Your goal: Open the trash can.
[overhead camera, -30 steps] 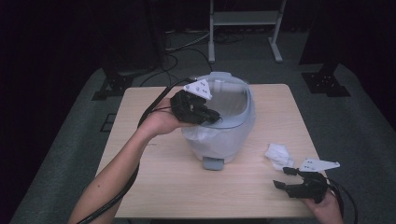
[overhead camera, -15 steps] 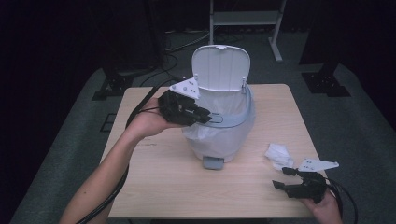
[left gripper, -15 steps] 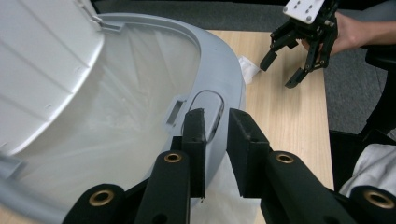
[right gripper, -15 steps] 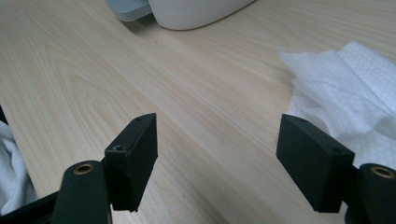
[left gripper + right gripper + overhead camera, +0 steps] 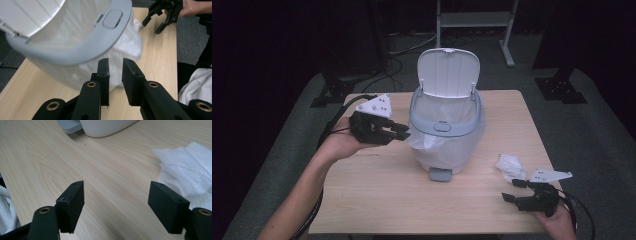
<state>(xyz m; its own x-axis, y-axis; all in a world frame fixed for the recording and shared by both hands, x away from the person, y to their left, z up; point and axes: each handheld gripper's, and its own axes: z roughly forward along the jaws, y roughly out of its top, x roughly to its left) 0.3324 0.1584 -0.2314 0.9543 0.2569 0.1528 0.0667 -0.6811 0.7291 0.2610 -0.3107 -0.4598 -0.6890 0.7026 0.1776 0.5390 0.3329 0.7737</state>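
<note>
- Standing now with its lid (image 5: pixel 447 71) raised upright at the back, the white bin (image 5: pixel 446 131) sits in the middle of the counter (image 5: pixel 377 200) — the lid step looks finished, judging from how things lie
- A thin white liner bag (image 5: pixel 447 105) hangs inside the grey rim (image 5: pixel 443 131), and the mouth of the bin is free to receive something
- The left tool (image 5: pixel 401 133) is held just beside the bin, on its left side, apart from the rim; in the left gripper view its two jaws have just been opening a little and stand with only a narrow gap, and nothing is between them
- The right tool (image 5: pixel 515 190) rests low near the front right corner of the counter; its jaws are spread wide and hold nothing
- A crumpled white tissue (image 5: pixel 510 166) lies flat on the counter just beside the right tool, between it and the bin; in the right gripper view the tissue (image 5: pixel 186 176) is a little ahead and to the right of the jaws, not between them
- My judgement — the step in hand is to pick up this tissue and drop it in the open bin
- The next move calls for the right tool to go forward and a little sideways until the tissue is between its jaws, then to close on it near the counter surface
- The paper is soft and thin, so a pinch on a raised fold should hold better than one on a flat edge
- The grey pedal (image 5: pixel 441 174) at the foot of the bin is near the path, so the lift should go over it
</note>
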